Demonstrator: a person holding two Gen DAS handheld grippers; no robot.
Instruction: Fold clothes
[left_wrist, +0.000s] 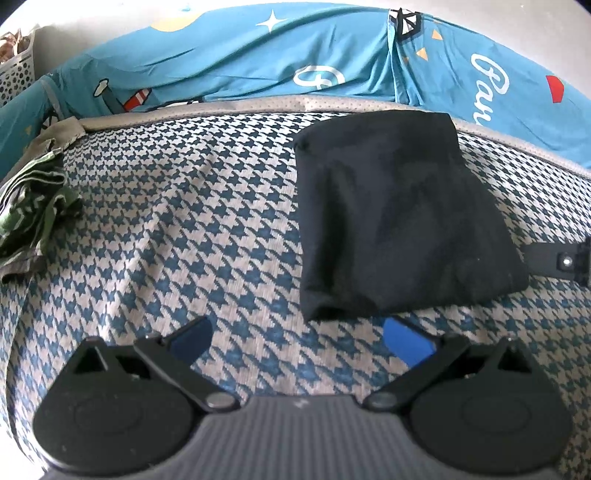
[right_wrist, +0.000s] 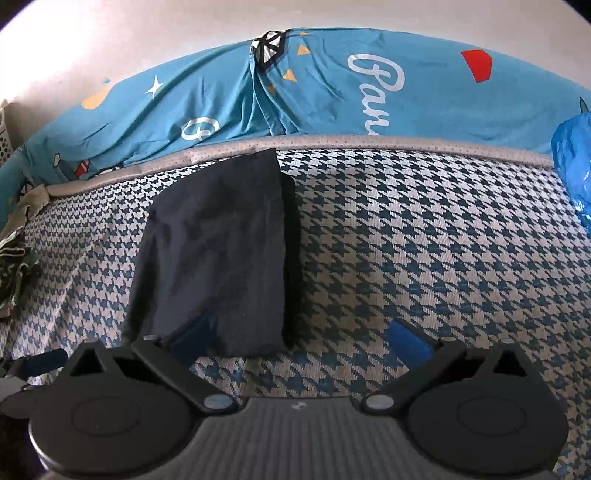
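Dark folded garment (left_wrist: 402, 218) lying flat on houndstooth bed cover (left_wrist: 184, 229), centre-right of the left wrist view, its far edge close to the grey mattress edging. Same garment at centre-left of the right wrist view. Left hand-held gripper (left_wrist: 299, 332) spread wide, nothing between the pads, hovering just short of the garment's near edge. Right hand-held gripper (right_wrist: 301, 339) likewise spread, empty; left pad overlapping the garment's near corner in frame, contact not resolvable. Crumpled green patterned clothes (left_wrist: 33, 218) at the left edge, apparently unfolded.

Risks, as judged:
- Grabbing only the top layer would peel the fold open.
- Dragging across the wrinkled cover could skew the stack.
- Far edge sits near the blue printed sheet (left_wrist: 229, 62); pushing forward could slide the garment off.
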